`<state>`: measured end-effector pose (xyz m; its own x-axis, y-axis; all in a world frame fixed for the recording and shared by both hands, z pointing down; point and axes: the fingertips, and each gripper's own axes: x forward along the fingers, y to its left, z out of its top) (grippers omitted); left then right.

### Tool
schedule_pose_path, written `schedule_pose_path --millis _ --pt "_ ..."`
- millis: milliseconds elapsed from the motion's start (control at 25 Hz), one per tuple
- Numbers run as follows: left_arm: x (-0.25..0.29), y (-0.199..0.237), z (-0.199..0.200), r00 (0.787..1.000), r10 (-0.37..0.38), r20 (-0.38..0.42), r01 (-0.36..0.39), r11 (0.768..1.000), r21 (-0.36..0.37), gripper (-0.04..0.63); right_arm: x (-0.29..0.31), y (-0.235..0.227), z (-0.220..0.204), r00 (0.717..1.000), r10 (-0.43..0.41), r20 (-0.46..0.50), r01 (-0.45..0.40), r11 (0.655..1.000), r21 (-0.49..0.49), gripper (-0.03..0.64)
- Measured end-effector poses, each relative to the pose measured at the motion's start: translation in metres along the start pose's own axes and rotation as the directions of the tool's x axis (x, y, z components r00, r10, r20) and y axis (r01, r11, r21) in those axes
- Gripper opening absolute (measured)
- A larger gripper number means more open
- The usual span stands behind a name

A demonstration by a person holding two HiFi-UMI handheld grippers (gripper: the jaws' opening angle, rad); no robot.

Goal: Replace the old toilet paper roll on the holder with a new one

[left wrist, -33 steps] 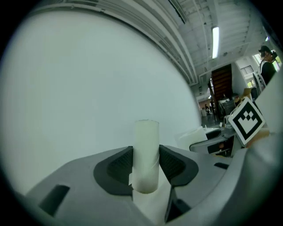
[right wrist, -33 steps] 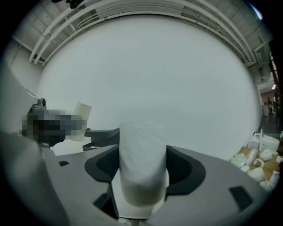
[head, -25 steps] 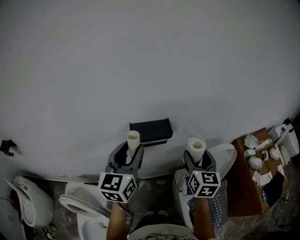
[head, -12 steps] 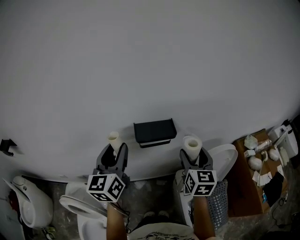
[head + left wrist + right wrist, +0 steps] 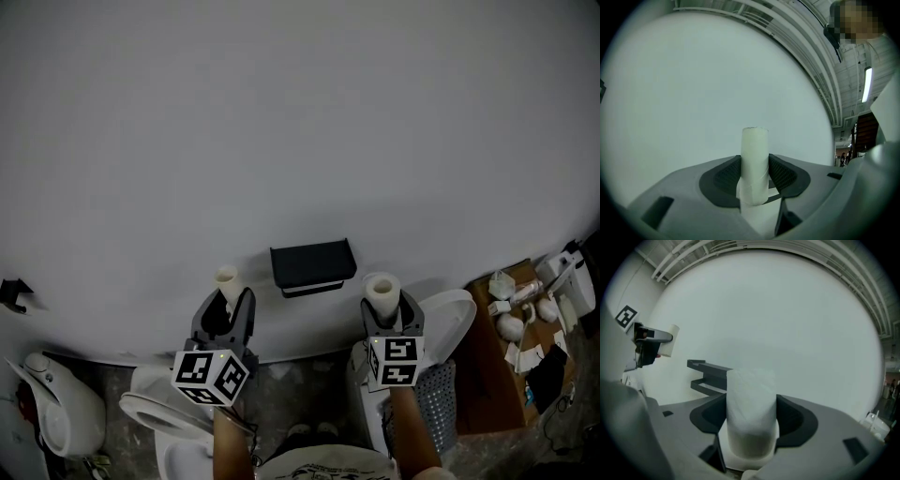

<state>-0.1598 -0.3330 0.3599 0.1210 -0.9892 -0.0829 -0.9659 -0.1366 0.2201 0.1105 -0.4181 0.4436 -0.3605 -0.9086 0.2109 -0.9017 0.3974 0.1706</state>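
A black toilet paper holder (image 5: 312, 265) is fixed to the pale wall, with no roll on it; it also shows in the right gripper view (image 5: 710, 376). My left gripper (image 5: 225, 305) is to the left of the holder and shut on the old roll (image 5: 226, 278), a thin, nearly bare core standing upright between the pads (image 5: 754, 164). My right gripper (image 5: 384, 314) is to the right of the holder and shut on the new roll (image 5: 382, 289), a thick white roll held upright (image 5: 751, 413). The right gripper view also catches the left gripper (image 5: 649, 341) at its far left.
A white toilet (image 5: 169, 412) sits low on the left, with another white fixture (image 5: 56, 403) beside it. On the right are a toilet tank (image 5: 450, 314), a perforated metal bin (image 5: 433, 412) and a brown box with clutter (image 5: 525, 328). A small black bracket (image 5: 14, 292) is on the wall at far left.
My left gripper has moved left, away from the holder, with the old roll in it. The right gripper has rolled slightly and stayed near its place.
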Motion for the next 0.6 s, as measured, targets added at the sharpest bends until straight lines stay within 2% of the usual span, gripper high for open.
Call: schedule_pose_path --millis 80,160,320,440,600 --pt "0.001 0.0 -0.001 1.0 -0.005 -0.002 0.005 1.0 -0.003 0.183 0.007 -0.001 -0.002 1.0 -0.001 -0.014 0.0 0.997 -0.073 0.298" --pt "0.001 0.0 -0.002 1.0 -0.009 -0.006 0.009 1.0 -0.002 0.183 0.013 0.0 -0.003 1.0 -0.002 -0.028 -0.003 0.982 -0.189 0.298" --pt "-0.001 0.002 -0.002 1.0 -0.009 -0.008 0.009 1.0 0.006 0.182 0.026 0.0 -0.004 0.999 -0.011 -0.047 -0.009 0.908 -0.418 0.298" --pt "-0.001 0.005 -0.001 1.0 -0.005 -0.006 0.005 1.0 0.004 0.183 0.036 -0.001 -0.006 0.998 -0.018 -0.054 -0.016 0.827 -0.562 0.298" --pt "-0.005 0.011 0.001 1.0 0.003 -0.006 -0.003 1.0 0.015 0.183 0.046 0.0 -0.019 0.997 -0.037 -0.065 -0.024 0.667 -0.744 0.298"
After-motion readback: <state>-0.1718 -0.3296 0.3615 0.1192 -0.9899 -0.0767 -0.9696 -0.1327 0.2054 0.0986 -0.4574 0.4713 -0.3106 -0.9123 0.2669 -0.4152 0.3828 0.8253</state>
